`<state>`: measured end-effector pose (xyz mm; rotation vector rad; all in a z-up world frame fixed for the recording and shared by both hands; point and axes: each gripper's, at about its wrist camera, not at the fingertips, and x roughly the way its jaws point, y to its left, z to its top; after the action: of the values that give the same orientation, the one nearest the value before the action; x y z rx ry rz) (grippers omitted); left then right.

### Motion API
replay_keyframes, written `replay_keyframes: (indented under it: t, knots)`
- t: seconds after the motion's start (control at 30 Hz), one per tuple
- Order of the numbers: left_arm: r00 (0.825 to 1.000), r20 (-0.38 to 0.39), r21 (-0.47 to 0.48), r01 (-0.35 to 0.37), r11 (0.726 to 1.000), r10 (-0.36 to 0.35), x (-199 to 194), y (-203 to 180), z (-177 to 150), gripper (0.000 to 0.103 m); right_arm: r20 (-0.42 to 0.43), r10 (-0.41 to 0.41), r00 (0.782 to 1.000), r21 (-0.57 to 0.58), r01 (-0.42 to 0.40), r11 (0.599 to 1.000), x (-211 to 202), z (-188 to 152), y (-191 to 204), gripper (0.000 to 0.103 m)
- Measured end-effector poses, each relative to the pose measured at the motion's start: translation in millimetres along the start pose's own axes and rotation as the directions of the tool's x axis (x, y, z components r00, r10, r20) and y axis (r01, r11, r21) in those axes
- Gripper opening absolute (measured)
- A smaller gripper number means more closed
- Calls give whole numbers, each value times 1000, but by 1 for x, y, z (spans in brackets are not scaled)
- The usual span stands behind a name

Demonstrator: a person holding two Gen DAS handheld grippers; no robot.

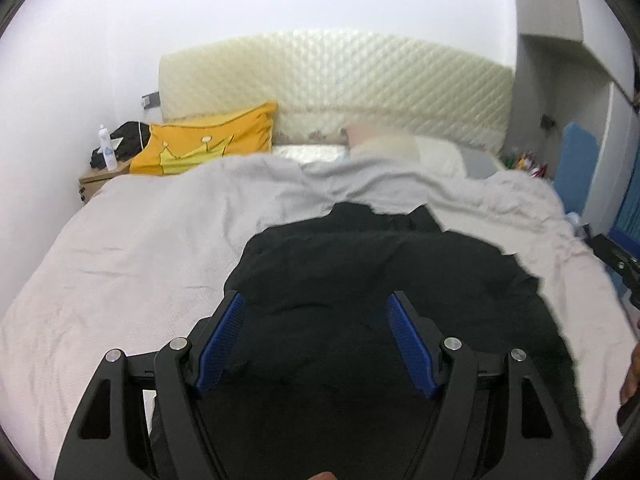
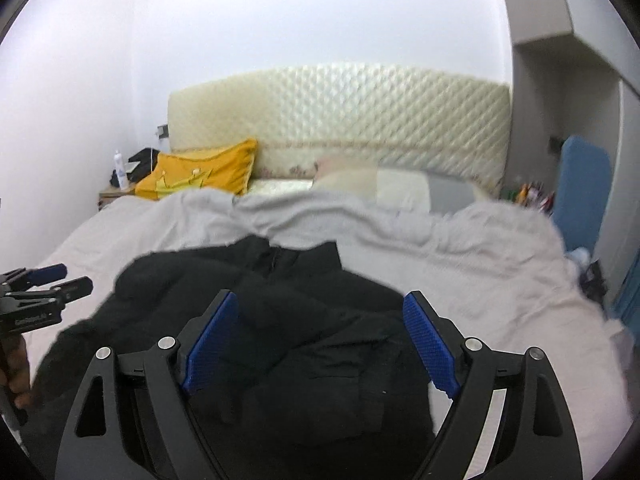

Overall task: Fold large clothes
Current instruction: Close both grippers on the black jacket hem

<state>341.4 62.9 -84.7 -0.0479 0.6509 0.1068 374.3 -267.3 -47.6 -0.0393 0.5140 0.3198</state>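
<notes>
Below both wide-open, empty hand-held grippers (image 1: 316,304) (image 2: 320,304), the black jacket (image 1: 360,272) lies on the bed (image 1: 120,248)

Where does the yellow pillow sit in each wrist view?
Left wrist: yellow pillow, left of centre, against the headboard, above the black garment.
Right wrist: yellow pillow, left of centre, smaller.
Shared landmark: quilted cream headboard.

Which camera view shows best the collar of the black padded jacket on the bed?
The right wrist view: the black padded jacket lies fully in frame, its zipped collar plain. In the left wrist view the jacket fills the foreground and the collar is a small dark bump.
</notes>
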Motion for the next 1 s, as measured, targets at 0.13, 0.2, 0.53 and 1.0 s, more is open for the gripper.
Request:
replay_keyframes:
  t: [0.13,0.2,0.53,1.0]
  knots:
    - [999,53,-11,13,1000,-12,-62,1,11,74,59,-2,998,0,2,1000,-55,21,13,88]
    - [996,90,-18,26,999,-25,-97,2,15,74,100,9,995,-2,-9,1000,-88,30,22,88]
    - [990,134,0,51,999,-50,-232,-1,14,74,141,-17,990,37,12,999,-197,47,52,89]
    - [997,-41,-45,61,997,-63,-237,35,-75,74,-71,7,997,111,1,994,-213,-43,35,89]
